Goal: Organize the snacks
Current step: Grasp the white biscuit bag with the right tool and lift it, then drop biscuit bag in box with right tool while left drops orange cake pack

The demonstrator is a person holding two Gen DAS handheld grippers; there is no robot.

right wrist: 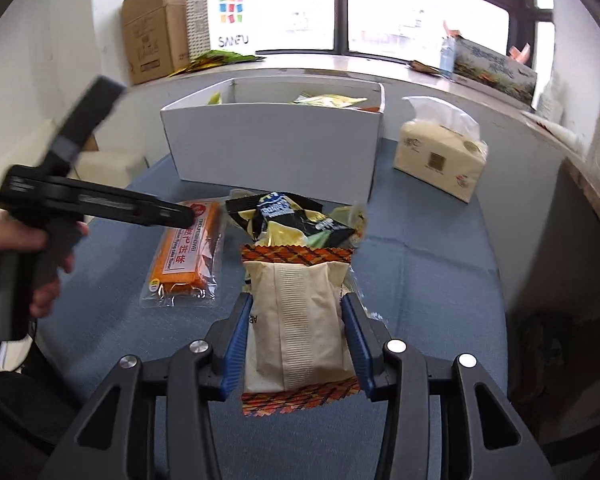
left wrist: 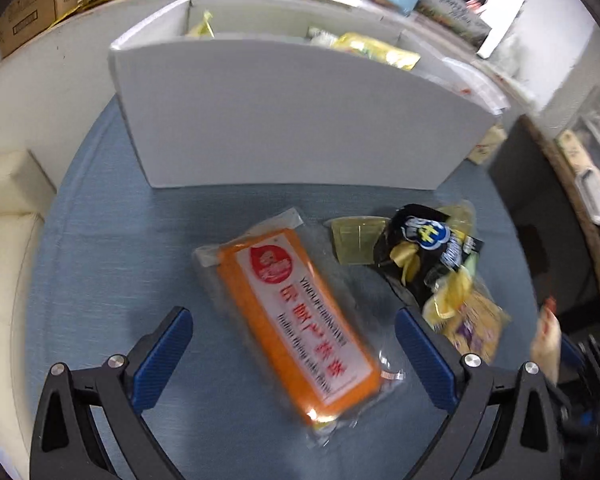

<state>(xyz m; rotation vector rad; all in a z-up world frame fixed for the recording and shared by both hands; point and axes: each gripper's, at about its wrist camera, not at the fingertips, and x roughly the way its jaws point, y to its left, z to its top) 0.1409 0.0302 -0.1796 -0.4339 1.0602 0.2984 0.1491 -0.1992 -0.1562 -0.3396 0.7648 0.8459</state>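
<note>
Right gripper around beige packet

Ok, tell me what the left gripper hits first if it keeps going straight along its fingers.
Most likely the orange rectangular snack pack in clear wrap. It lies on the blue tablecloth between the open left gripper fingers, untouched. Depth is hard to judge; the white cardboard box stands farther on.

I work at a blue table against a white wall. Ahead, a dark-framed window glows bright with daylight above a pale sill holding a cardboard box.
</note>
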